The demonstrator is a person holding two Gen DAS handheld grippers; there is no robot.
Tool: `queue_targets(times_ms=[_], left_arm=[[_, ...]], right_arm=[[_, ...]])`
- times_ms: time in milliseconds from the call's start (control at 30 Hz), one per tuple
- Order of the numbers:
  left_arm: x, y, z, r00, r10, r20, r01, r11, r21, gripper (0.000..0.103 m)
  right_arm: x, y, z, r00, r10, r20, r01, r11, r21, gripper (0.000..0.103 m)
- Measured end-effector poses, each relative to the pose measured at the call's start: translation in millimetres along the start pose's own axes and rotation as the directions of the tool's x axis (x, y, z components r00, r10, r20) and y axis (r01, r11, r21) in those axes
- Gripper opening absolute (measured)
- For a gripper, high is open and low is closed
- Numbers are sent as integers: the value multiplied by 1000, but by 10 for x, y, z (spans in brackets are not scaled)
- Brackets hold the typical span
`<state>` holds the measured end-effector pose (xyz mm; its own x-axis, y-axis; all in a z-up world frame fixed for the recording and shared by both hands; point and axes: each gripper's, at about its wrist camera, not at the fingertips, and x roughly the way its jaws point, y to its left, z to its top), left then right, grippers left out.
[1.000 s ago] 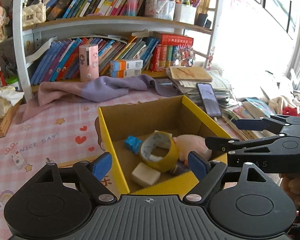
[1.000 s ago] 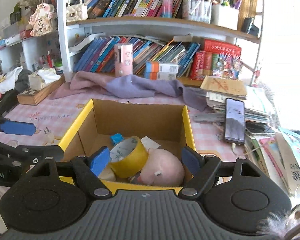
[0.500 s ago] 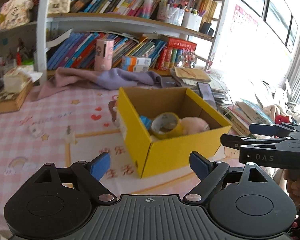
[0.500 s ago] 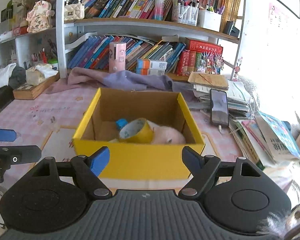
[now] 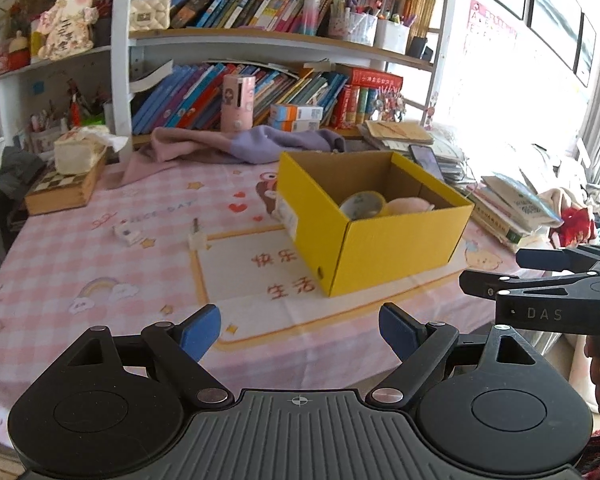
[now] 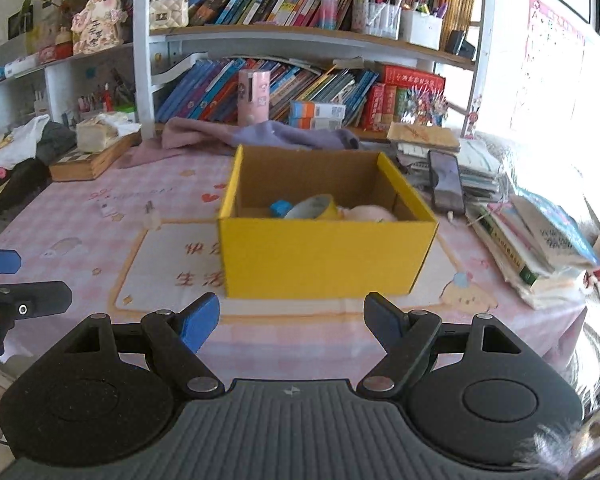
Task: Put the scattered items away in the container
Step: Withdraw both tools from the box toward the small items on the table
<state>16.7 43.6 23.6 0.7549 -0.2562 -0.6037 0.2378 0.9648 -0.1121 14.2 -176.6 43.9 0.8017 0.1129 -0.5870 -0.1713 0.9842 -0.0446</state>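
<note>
Two stray bits waiting left of the box

Both claws, left claw and right claw, are hanging spread and empty before the yellow box; the white plug and small white piece are lying left of it, nearer the left claw.

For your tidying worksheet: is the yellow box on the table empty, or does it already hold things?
Not empty. The yellow box stands open-topped, holding a tape roll, a blue piece and a pink soft toy.

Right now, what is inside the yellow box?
Inside the yellow box lie a roll of yellow tape, a small blue item and a pink soft toy. The front wall hides whatever is under them.
</note>
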Motion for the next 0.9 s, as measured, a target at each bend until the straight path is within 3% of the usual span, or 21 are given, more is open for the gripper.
queue_targets(times_ms=[500, 900], left_arm=[[-224, 360, -357, 995, 50, -89, -57, 995, -80, 88], [-364, 644, -449, 987, 128, -94, -138, 984, -116, 88]], right_arm=[[-69, 585, -204, 987, 115, -112, -123, 990, -71, 78], [-43, 977, -154, 975, 194, -111, -210, 963, -166, 78]])
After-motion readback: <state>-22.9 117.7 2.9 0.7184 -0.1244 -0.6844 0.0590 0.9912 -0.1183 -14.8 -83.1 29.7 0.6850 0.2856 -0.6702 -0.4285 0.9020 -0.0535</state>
